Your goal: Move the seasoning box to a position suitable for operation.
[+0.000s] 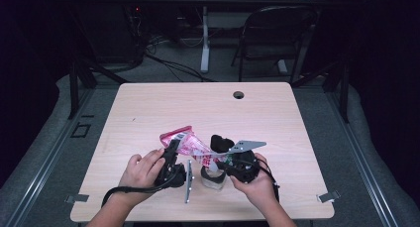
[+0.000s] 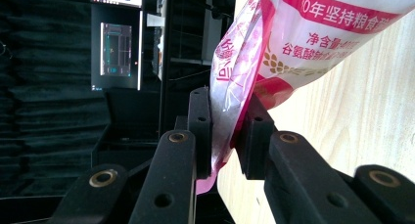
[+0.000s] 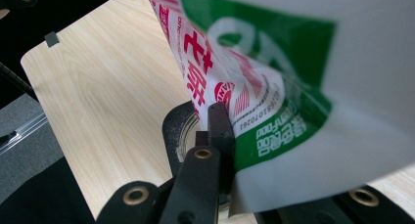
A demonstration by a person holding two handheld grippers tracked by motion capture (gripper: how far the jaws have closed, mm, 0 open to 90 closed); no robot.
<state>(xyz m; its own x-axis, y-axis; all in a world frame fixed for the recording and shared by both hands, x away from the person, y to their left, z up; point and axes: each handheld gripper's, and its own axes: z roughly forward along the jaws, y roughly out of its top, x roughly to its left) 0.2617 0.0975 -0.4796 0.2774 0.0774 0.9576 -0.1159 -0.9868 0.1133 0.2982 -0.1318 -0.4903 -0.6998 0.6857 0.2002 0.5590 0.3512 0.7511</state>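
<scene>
A plastic food bag, pink and white with red print and a green patch, is stretched between my two grippers above the wooden table. My left gripper is shut on the bag's pink edge; the left gripper view has the film pinched between both pads. On the other end, my right gripper is shut. In the right gripper view the bag covers one jaw of that gripper. A clear jar with a black rim stands under the bag, its rim just behind the jaw.
A black rounded object lies just beyond the right gripper. The table has a cable hole at its far edge. A black folding chair and a desk leg stand behind the table.
</scene>
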